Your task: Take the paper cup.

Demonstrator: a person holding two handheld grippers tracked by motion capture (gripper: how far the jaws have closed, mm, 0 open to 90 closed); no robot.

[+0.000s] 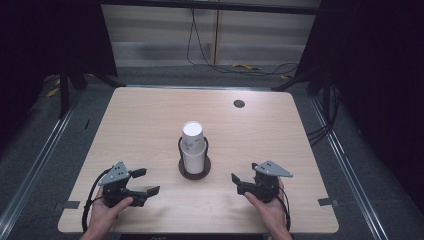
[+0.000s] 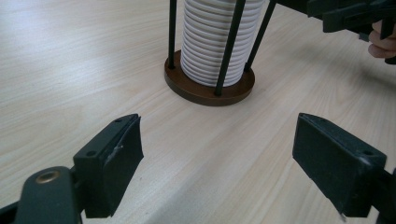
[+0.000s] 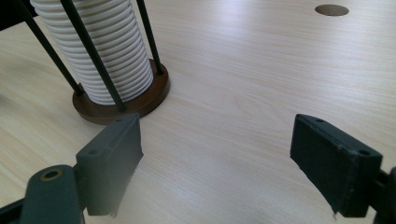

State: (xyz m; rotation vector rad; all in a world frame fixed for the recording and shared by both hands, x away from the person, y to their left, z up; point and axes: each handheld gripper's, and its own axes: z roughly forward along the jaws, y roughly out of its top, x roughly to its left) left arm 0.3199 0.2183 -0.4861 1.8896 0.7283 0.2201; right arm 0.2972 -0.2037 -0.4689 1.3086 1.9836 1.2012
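Grippers nearest the table's front edge: the left gripper [image 1: 142,182] sits to the front left of the cup holder [image 1: 194,169], jaws spread, nothing between them. The right gripper [image 1: 241,182] sits to the front right of the holder, jaws likewise spread and empty. Neither touches the holder. The holder stands upright near the middle of the table [image 1: 150,115]: a round brown base with thin black rods, containing a stack of white paper cups [image 1: 193,145]. Beyond the holder, toward the far right, a dark round hole [image 1: 239,103] in the tabletop.
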